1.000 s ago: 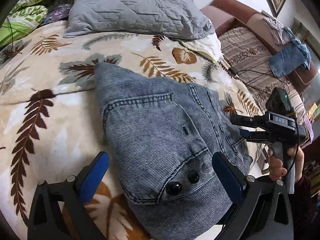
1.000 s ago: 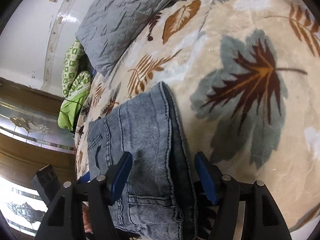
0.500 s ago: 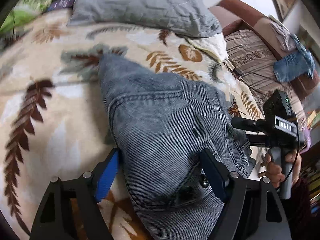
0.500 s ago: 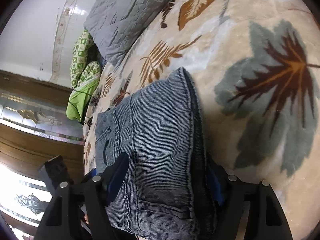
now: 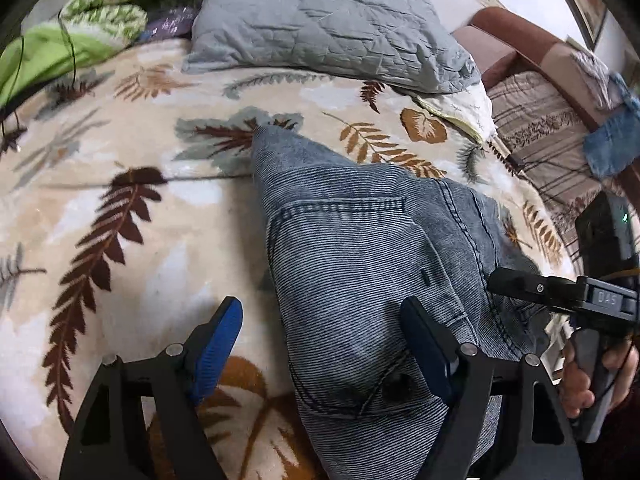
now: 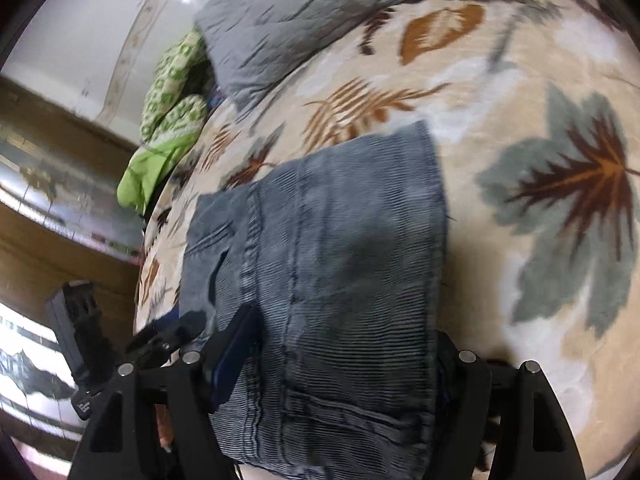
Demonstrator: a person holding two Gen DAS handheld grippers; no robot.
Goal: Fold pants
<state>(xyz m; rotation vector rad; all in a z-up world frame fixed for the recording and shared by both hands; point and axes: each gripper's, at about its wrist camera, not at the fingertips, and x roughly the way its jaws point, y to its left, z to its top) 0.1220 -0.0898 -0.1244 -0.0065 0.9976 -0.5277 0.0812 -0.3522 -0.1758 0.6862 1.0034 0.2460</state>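
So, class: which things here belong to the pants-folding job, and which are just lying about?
Belongs to the job:
folded blue-grey denim pants
left gripper
right gripper

Lying about:
grey quilted pillow
green patterned bedding
blue denim garment on the sofa

Folded pants (image 6: 340, 264) on leaf-print blanket (image 6: 520, 80)

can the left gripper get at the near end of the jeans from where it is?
Probably yes. The left gripper hangs open right over the jeans, one blue pad on the denim, one over the leaf-print blanket; nothing lies between.
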